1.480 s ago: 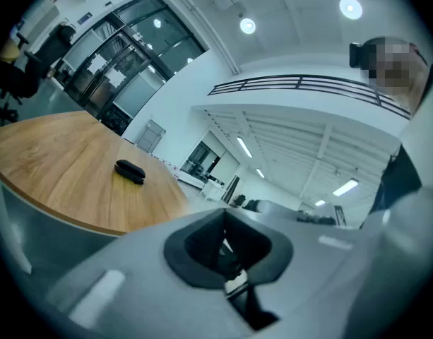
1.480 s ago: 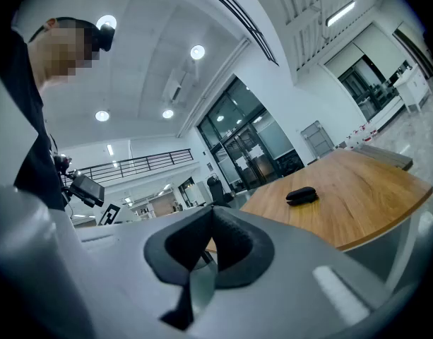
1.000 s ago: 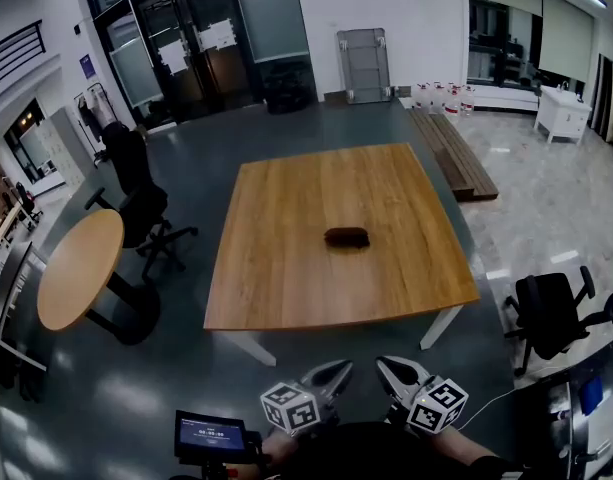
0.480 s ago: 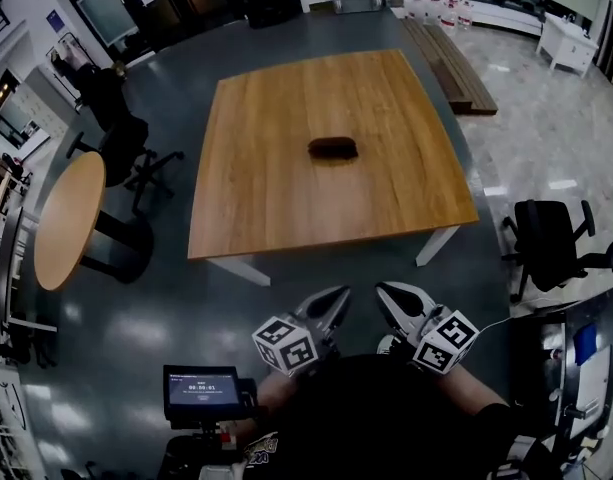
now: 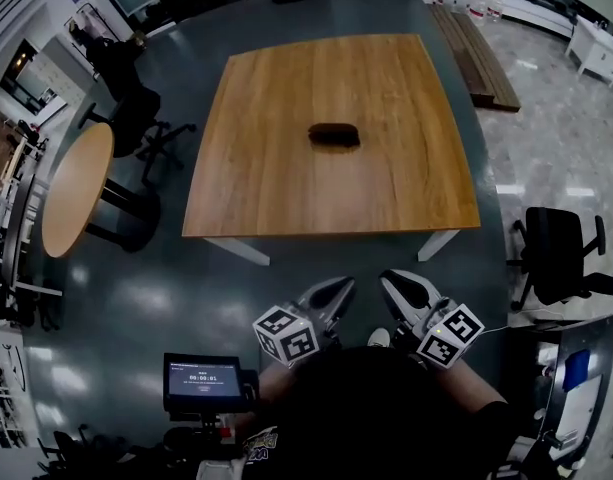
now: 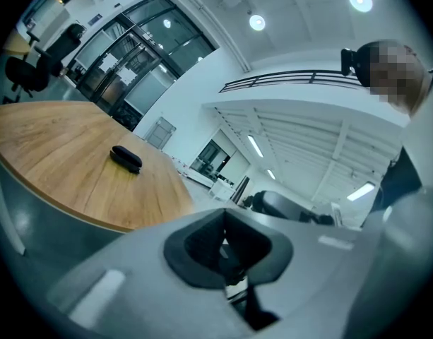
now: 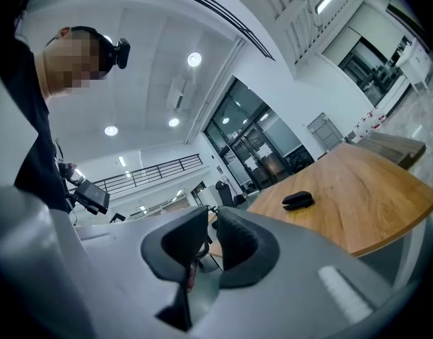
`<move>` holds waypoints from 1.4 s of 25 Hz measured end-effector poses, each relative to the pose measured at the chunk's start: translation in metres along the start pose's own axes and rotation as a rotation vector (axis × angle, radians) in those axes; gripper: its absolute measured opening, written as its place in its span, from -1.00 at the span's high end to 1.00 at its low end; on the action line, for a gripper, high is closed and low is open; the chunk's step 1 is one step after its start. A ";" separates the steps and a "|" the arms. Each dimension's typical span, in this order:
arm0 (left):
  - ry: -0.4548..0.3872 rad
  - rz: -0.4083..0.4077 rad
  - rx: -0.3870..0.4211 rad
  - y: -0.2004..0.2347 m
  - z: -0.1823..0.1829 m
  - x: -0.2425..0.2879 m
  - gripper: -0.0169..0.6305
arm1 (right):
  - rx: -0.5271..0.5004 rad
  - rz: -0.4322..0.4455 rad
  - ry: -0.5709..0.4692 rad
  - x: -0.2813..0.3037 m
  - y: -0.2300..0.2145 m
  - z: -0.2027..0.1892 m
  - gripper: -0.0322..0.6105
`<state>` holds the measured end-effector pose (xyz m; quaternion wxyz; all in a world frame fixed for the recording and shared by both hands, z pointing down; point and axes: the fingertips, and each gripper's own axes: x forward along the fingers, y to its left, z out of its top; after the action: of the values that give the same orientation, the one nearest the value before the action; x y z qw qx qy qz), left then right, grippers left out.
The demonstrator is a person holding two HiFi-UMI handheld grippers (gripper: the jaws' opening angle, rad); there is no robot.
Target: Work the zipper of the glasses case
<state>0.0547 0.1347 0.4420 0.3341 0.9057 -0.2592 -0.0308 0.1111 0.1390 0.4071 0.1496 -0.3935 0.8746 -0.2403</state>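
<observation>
The dark glasses case lies closed near the middle of the square wooden table, far ahead of both grippers. It also shows small on the tabletop in the left gripper view and the right gripper view. My left gripper is held low in front of the person's body, short of the table's near edge, jaws shut on nothing. My right gripper hangs beside it. Its jaws are opening, with a narrow gap and nothing between them.
A round wooden table and a black office chair stand to the left. Another black chair is at the right of the table. A small screen sits by the person's left side. Dark floor separates the grippers from the table.
The head view has tipped down, so the table and case sit higher and nearer in the picture. Both grippers stay low by the body, a little higher in the view.
</observation>
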 end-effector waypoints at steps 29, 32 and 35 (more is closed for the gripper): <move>-0.031 -0.065 -0.164 0.200 0.147 0.052 0.94 | -0.037 -0.158 0.187 0.211 -0.171 0.021 0.36; 0.001 -0.090 -0.210 0.211 0.146 0.052 0.94 | -0.077 -0.178 0.285 0.236 -0.215 0.012 0.31; 0.024 -0.105 -0.242 0.214 0.142 0.054 0.94 | -0.167 -0.180 0.415 0.259 -0.262 0.003 0.24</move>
<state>-0.0270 -0.1131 0.4718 0.4420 0.8713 -0.2018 -0.0684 0.1067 -0.2096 0.5264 -0.0883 -0.4231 0.8650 -0.2549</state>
